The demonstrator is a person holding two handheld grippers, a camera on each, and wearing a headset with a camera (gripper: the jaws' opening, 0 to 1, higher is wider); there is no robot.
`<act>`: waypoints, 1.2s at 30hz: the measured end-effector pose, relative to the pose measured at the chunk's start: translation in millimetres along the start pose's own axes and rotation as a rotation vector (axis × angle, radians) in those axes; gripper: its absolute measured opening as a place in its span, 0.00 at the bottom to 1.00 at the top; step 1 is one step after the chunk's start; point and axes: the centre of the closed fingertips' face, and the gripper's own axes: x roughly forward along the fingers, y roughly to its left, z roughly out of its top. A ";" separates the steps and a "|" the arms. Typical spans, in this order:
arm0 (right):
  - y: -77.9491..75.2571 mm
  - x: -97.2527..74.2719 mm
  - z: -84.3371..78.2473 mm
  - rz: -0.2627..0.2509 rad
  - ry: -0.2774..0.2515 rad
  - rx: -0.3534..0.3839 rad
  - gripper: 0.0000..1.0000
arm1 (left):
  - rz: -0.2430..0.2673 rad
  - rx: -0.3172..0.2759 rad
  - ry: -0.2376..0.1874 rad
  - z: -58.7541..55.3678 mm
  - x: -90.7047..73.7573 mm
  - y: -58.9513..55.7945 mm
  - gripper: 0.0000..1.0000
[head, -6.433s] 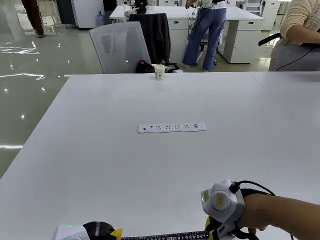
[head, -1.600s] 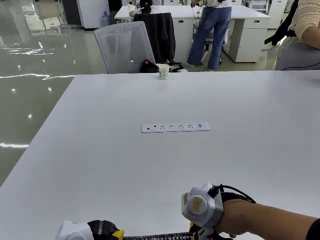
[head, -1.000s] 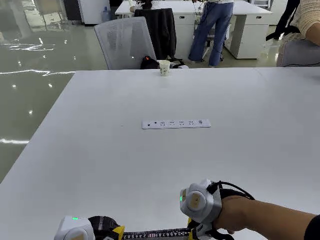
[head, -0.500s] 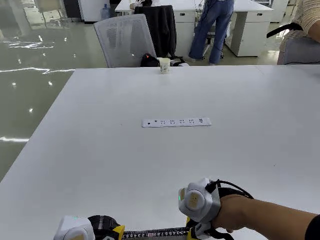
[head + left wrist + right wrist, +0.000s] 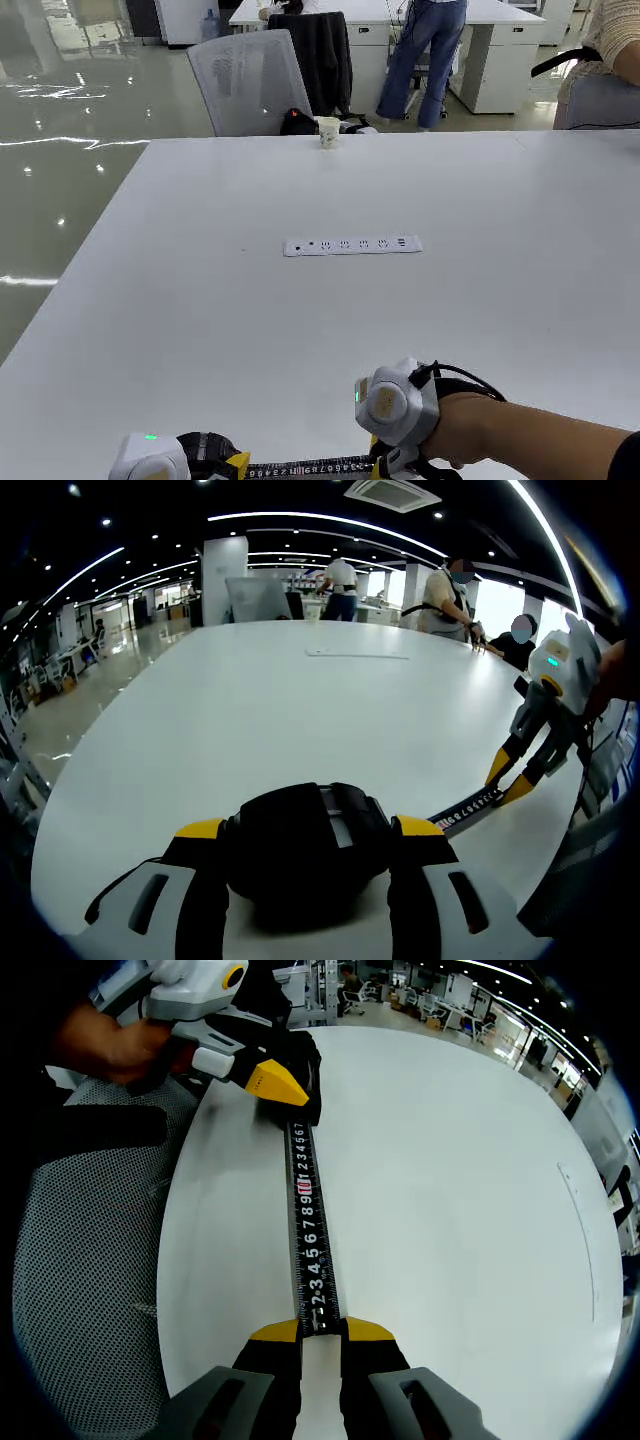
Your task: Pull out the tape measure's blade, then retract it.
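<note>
- Lower left of the head view: left gripper [image 5: 310,827] is closed on the black tape measure case [image 5: 293,1060]. In the left gripper view the yellow tips press both flanks and the case sits between them at bottom centre.
- Case looks hard, compact and smooth-sided. Judge it light enough for one gripper but apt to twist if you squeeze off-centre, so keep the tips on the broad flanks.
- Along the bottom edge of the head view: blade [image 5: 308,1220] is drawn out partway. It runs flat and straight just above the near edge of the white table [image 5: 300,330], numbers up.
- Blade is a thin metal strip. Expect it to be springy, stiff over this short span, likely to kink if bent sideways, and pulled back toward the case by its spring.
- Bottom centre of the right gripper view: right gripper [image 5: 322,1332] has its jaws pressed together on the blade's free end. The end hook itself is hidden between them. That end is the place to hold; feed it back slowly, in line with the case.
- Centre of the head view: power strip [image 5: 352,245], well apart from the work.
</note>
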 end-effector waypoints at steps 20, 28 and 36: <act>0.6 1.5 3.5 -0.003 -0.008 -0.019 0.11 | 0.001 0.001 0.005 -0.8 0.2 -0.4 0.60; 1.1 1.7 4.6 -0.001 -0.011 -0.022 0.11 | 0.001 0.001 0.005 -0.6 -1.1 -1.1 0.60; 1.8 1.7 6.7 0.004 -0.046 -0.017 0.11 | -0.001 0.000 0.004 -0.7 -1.1 -1.1 0.60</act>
